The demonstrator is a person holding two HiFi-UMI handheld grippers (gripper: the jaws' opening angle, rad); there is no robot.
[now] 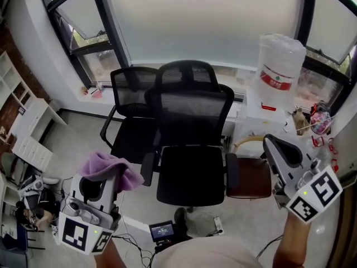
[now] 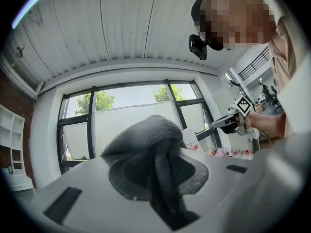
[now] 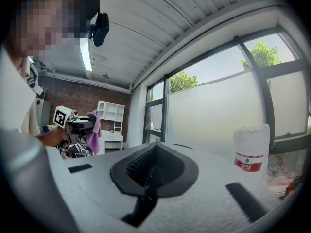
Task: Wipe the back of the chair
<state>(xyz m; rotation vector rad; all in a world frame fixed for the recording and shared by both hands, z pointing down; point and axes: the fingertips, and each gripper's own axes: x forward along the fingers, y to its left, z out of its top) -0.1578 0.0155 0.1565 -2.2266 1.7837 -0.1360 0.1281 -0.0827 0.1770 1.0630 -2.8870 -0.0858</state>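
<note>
Cloth point(image 1: 110, 168) in left gripper point(image 1: 96, 186), beside chair point(image 1: 190, 134)

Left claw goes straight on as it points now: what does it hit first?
Likely the frosted window: the left claw, shut on the cloth, tilts up, and its view shows no chair. Depth is unclear.
</note>
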